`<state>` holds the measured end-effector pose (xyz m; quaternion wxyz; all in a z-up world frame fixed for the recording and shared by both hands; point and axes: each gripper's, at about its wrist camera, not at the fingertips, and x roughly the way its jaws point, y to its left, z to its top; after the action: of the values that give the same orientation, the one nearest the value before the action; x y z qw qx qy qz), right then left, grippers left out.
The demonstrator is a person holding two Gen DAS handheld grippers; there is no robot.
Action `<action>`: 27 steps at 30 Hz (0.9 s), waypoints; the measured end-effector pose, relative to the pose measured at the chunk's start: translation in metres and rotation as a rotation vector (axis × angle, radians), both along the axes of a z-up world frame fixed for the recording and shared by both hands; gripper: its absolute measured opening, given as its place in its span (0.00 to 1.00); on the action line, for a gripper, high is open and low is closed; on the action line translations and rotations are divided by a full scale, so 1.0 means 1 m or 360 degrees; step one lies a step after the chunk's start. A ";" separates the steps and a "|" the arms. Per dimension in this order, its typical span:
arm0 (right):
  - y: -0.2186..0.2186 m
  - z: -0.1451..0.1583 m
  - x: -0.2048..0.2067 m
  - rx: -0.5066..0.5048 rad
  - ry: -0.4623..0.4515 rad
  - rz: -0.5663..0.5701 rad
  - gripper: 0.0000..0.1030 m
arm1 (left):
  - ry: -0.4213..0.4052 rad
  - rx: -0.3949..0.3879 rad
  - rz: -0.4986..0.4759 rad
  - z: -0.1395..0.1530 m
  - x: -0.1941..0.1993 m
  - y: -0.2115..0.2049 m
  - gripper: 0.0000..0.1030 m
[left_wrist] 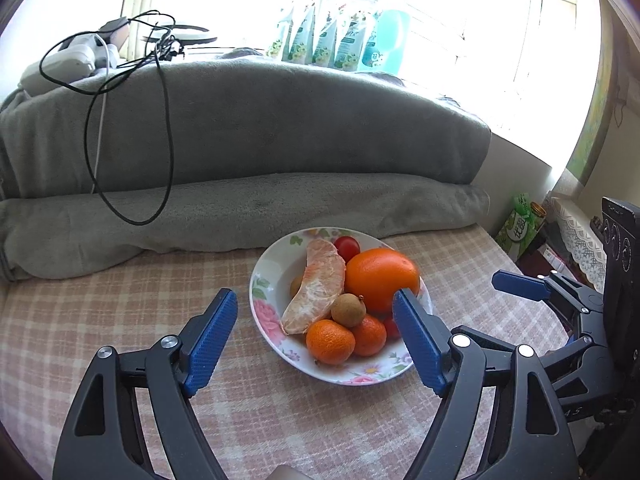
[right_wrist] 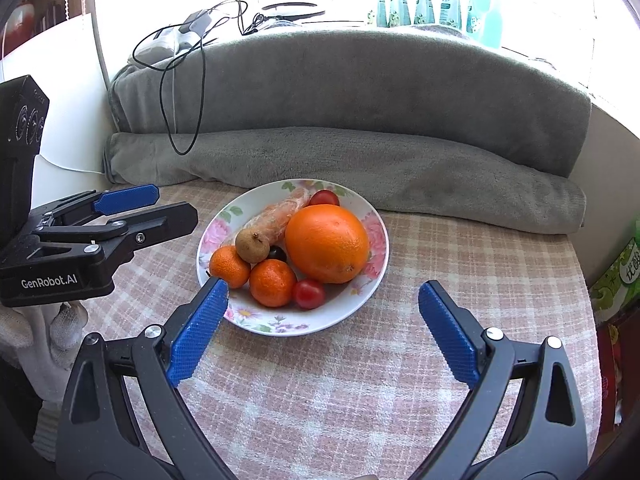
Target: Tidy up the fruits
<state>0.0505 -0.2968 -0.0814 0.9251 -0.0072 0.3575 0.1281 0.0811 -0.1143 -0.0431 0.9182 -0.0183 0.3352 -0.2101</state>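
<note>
- Both of your grippers hang tilted down over the table (right_wrist: 360, 380), each with its blue pads spread wide and nothing between them.
- Your left gripper (left_wrist: 316, 336) frames the near-left part of the plate (left_wrist: 276, 328); its right pad stands in front of the big orange (left_wrist: 380, 280) in this view, though I cannot tell whether it touches the fruit.
- Your right gripper (right_wrist: 320, 320) sits just short of the plate's near rim, and its left pad overlaps the rim beside a mandarin (right_wrist: 229, 266) in the picture.
- From the right wrist view, the left gripper shows side-on at the left edge, with a white-gloved hand (right_wrist: 60, 328) beneath it.
- Writing you can read: "GenRobot.AI" in white on the side of the left gripper's black body. A green box (left_wrist: 518, 226) at the table's far right carries large characters that are too distorted to read.
- All the fruit lies in the flowered plate, near the middle of the checked table: the big orange, two mandarins, a peeled citrus segment (left_wrist: 316, 284), a brown longan (left_wrist: 349, 310) and red cherry tomatoes (right_wrist: 308, 294).
- Behind the plate lies a folded grey blanket (left_wrist: 240, 140), with a black cable (left_wrist: 168, 120) hanging over it.
- Several pale green pouches (left_wrist: 328, 40) stand along the bright window; their print is too blurred to make out.
</note>
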 end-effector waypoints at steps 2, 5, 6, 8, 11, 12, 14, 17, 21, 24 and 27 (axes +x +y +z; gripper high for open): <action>-0.001 0.002 -0.001 0.0009 -0.0009 -0.0009 0.95 | -0.0016 0.0003 0.0015 0.003 -0.004 0.001 0.78; -0.001 0.006 -0.004 0.0010 -0.0027 -0.0025 0.97 | -0.0041 0.0017 0.0034 0.006 -0.012 0.002 0.79; -0.001 0.007 -0.004 0.0012 -0.0033 -0.0031 0.98 | -0.0047 0.0023 0.0039 0.007 -0.014 0.003 0.79; -0.002 0.009 -0.005 0.0011 -0.0047 -0.0048 0.98 | -0.0062 0.0036 0.0051 0.010 -0.019 0.004 0.79; -0.003 0.012 -0.008 0.0008 -0.0070 -0.0070 0.99 | -0.0088 0.0040 0.0079 0.013 -0.028 0.006 0.79; -0.003 0.014 -0.009 0.0006 -0.0079 -0.0077 0.99 | -0.0095 0.0038 0.0087 0.014 -0.032 0.007 0.79; -0.004 0.016 -0.011 -0.0003 -0.0099 -0.0094 0.99 | -0.0105 0.0042 0.0098 0.015 -0.038 0.008 0.79; -0.005 0.020 -0.016 -0.0010 -0.0124 -0.0119 0.99 | -0.0118 0.0054 0.0120 0.015 -0.047 0.008 0.79; -0.009 0.025 -0.023 -0.0003 -0.0156 -0.0152 0.99 | -0.0118 0.0059 0.0131 0.015 -0.057 0.008 0.79; -0.011 0.028 -0.028 0.0002 -0.0171 -0.0176 0.99 | -0.0123 0.0072 0.0148 0.016 -0.061 0.009 0.80; -0.012 0.030 -0.032 0.0009 -0.0181 -0.0190 0.99 | -0.0126 0.0077 0.0155 0.016 -0.063 0.009 0.80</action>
<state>0.0181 -0.3084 -0.0514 0.9499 0.0096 0.3037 0.0732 0.0183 -0.1055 -0.0267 0.9401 -0.0042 0.3023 -0.1576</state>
